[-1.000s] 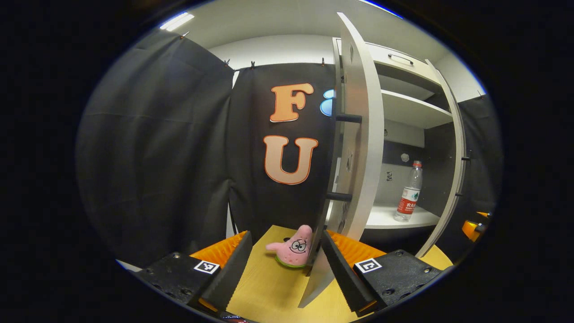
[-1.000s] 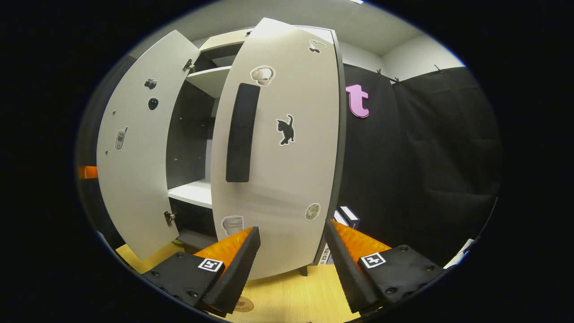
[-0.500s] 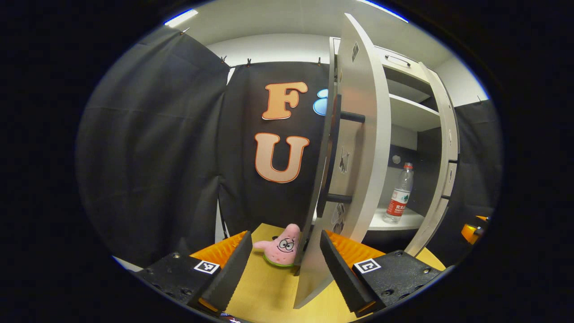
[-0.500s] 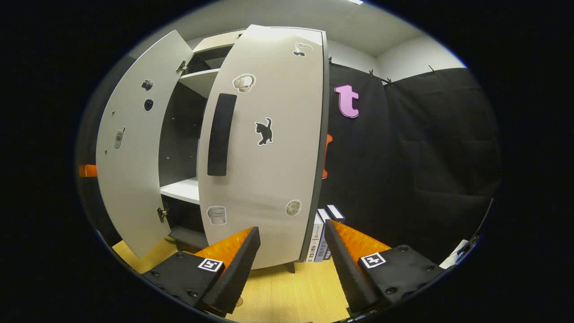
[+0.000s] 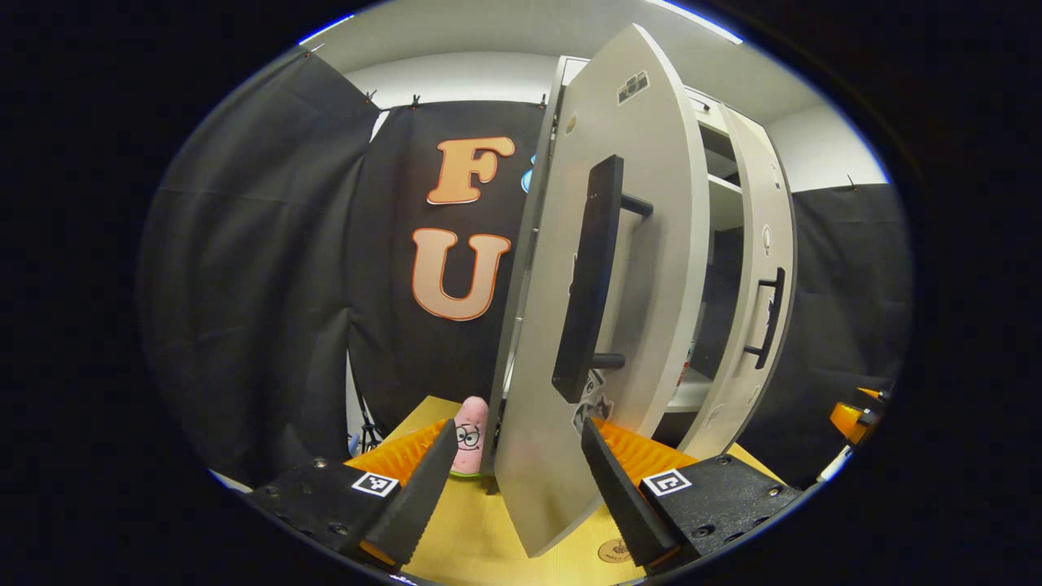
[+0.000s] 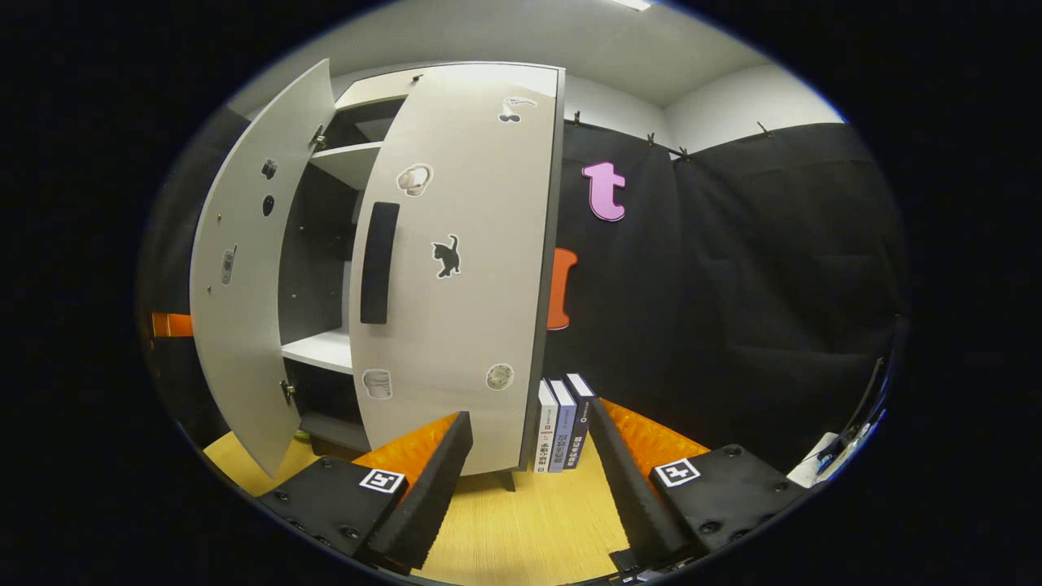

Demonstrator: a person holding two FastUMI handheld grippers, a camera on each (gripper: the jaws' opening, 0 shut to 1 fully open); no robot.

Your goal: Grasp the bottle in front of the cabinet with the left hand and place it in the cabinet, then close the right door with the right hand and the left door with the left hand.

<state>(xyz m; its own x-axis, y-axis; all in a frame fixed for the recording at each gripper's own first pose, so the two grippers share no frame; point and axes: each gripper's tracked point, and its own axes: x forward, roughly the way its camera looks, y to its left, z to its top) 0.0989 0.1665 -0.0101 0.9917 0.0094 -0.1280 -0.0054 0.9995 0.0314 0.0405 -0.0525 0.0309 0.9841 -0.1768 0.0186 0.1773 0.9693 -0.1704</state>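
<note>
In the left gripper view, going left to right, a pink star toy (image 5: 470, 435) stands on the yellow bench (image 5: 464, 529) at about 6 o'clock, just behind the left finger of the left tongs (image 5: 514, 480). These tongs are wide apart and hold nothing. The bottom edge of the left door (image 5: 643, 268) sits in the gap between the two fingers. I cannot tell if it touches them. The door has a long black handle (image 5: 588, 281). Past it, at 3 o'clock, is the right door (image 5: 761, 301) with its own black handle (image 5: 768, 317). Between the two doors a white shelf (image 5: 690, 392) peeks out. The bottle (image 5: 689, 364) is in the cabinet on that shelf, but the left door hides all but a small red and white bit of it.

In the right gripper view, the left door (image 6: 240, 277) stands open at 9 o'clock. Next comes the dark inside of the cabinet (image 6: 321, 244). Then comes the right door (image 6: 464, 277), nearly closed, with a black cat sticker (image 6: 445, 256). Three books (image 6: 562, 422) stand just beside the cabinet at 6 o'clock. The right tongs (image 6: 529, 484) are wide apart too. They hold nothing and are away from the door.
</note>
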